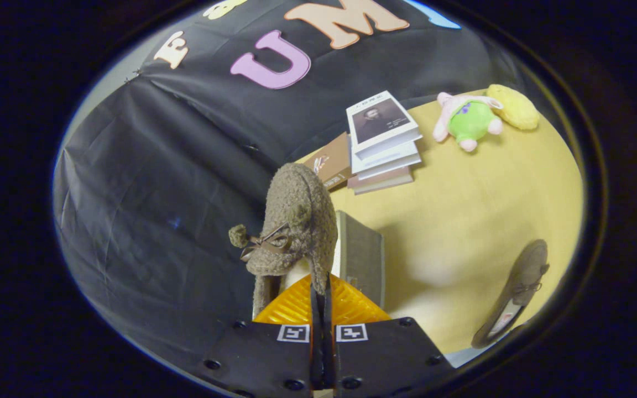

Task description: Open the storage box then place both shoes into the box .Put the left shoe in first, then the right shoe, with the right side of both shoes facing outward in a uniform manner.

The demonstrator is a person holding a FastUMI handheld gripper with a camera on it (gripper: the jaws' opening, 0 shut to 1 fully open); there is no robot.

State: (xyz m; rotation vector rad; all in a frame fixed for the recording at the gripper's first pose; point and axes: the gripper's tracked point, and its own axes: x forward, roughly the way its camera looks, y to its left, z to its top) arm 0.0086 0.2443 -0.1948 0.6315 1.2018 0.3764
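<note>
While the gripper (321, 298) pinches the raised fuzzy shoe (296, 221) by its rim (fingers pressed together on it), the storage box (360, 257) sits just beyond. The second shoe (517, 290) lies near the table (462, 221) edge; neither is boxed yet.

Shoe I'm gripping (296, 221): showing fuzzy brown, brown bow.
Other shoe (517, 290): lying brown too.
Table (479, 221): glowing yellow.
Plush toy (468, 121): wearing green, pink.
Storage box (361, 257): looking grey.
</note>
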